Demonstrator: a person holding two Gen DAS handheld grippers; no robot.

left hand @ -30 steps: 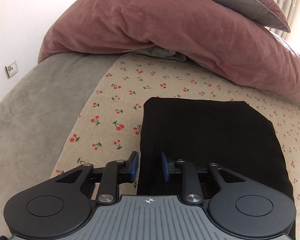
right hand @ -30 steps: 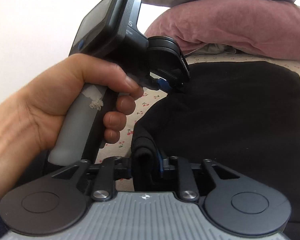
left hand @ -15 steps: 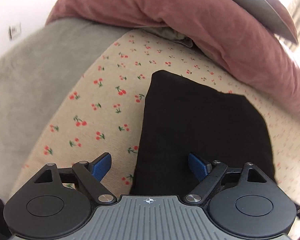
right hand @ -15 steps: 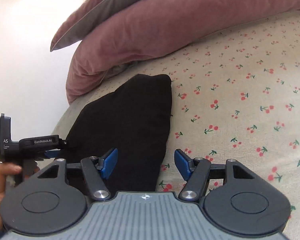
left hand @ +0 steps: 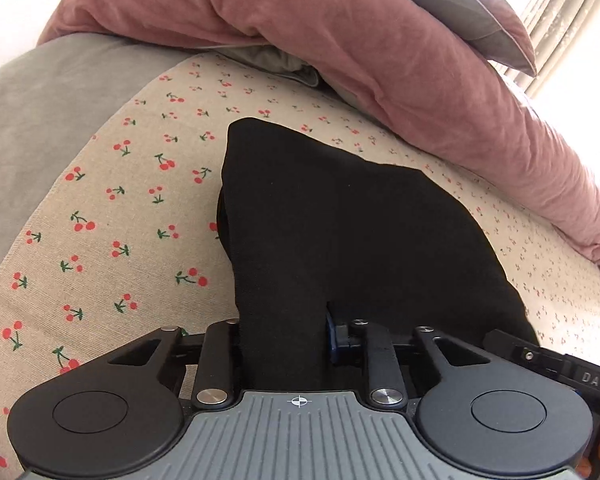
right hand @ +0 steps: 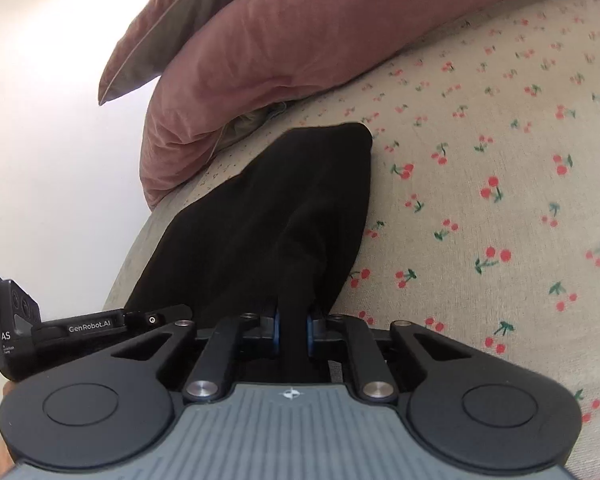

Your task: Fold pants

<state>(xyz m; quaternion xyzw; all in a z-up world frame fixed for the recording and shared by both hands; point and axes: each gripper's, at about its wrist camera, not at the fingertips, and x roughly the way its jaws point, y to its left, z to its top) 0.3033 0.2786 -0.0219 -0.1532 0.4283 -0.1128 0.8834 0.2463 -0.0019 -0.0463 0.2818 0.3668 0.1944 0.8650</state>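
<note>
Pinching the near edge of the black pants [left hand: 340, 232] at two spots, I have both grippers set for lifting that edge over in another fold. My right gripper [right hand: 292, 330] is pressed tight on a thin ridge of cloth; my left gripper [left hand: 286, 336] is closing on a thicker bunch, though its left pad is hidden, so contact there is my guess. The pants lie folded on the cherry-print sheet [left hand: 112, 208], below the pink duvet [left hand: 380, 40]. Half a second ago both sets of jaws stood wide over the flat cloth; now fabric rises between them.
</note>
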